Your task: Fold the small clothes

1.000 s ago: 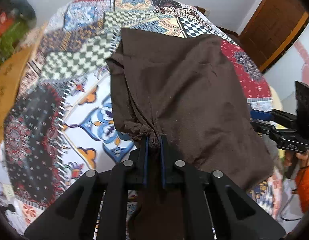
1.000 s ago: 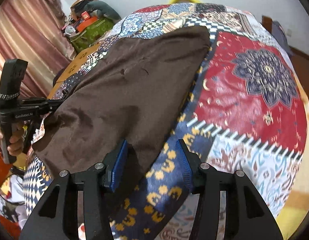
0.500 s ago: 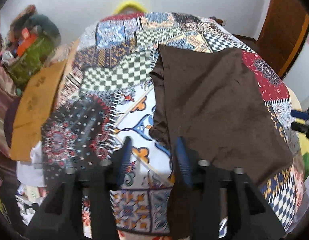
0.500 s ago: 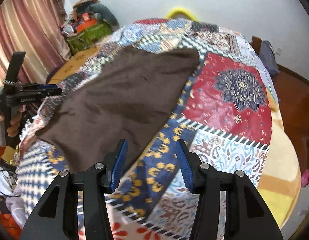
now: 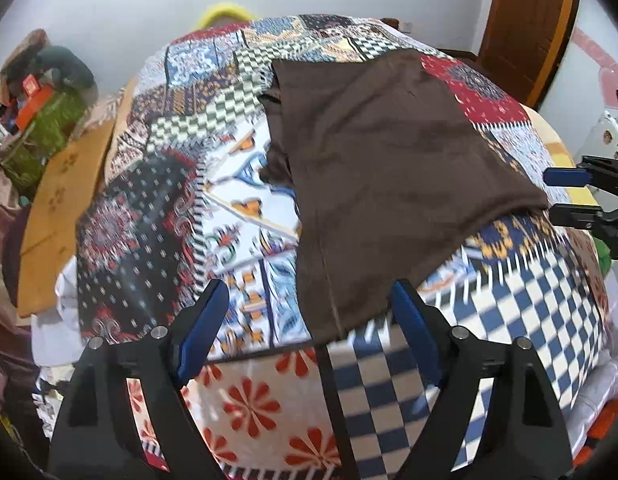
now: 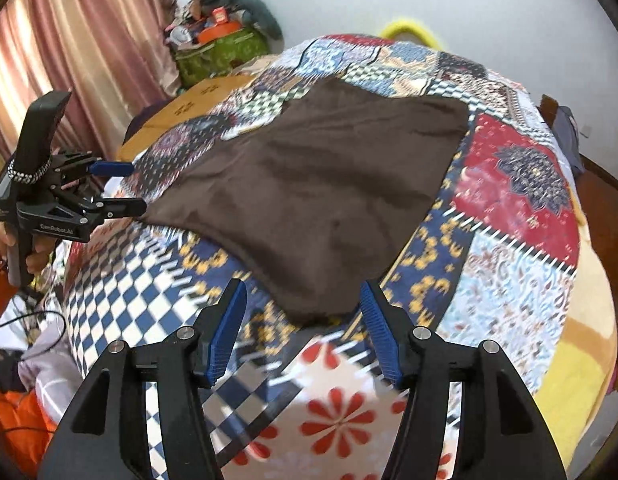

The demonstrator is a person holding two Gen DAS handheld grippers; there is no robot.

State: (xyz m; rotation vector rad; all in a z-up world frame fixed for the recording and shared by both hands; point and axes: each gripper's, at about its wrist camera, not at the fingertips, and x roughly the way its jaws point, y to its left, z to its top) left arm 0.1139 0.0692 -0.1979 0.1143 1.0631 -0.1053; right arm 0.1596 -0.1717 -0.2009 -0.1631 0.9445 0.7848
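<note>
1. Left wrist view: our left gripper [image 5: 309, 336] is released and empty; brown garment [image 5: 389, 168] lies flat on the patchwork quilt [image 5: 157, 216]. We'd pinch its near corner, not the quilt
2. Right wrist view: right gripper [image 6: 305, 336] spread, empty, near hem between fingers; we'd lift both corners evenly

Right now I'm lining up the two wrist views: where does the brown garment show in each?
Left wrist: brown garment fills centre and upper right, its near corner between the open fingers.
Right wrist: brown garment sits centre, stretching up-right.
Shared landmark: the red patch with a dark medallion on the patchwork quilt.
</note>
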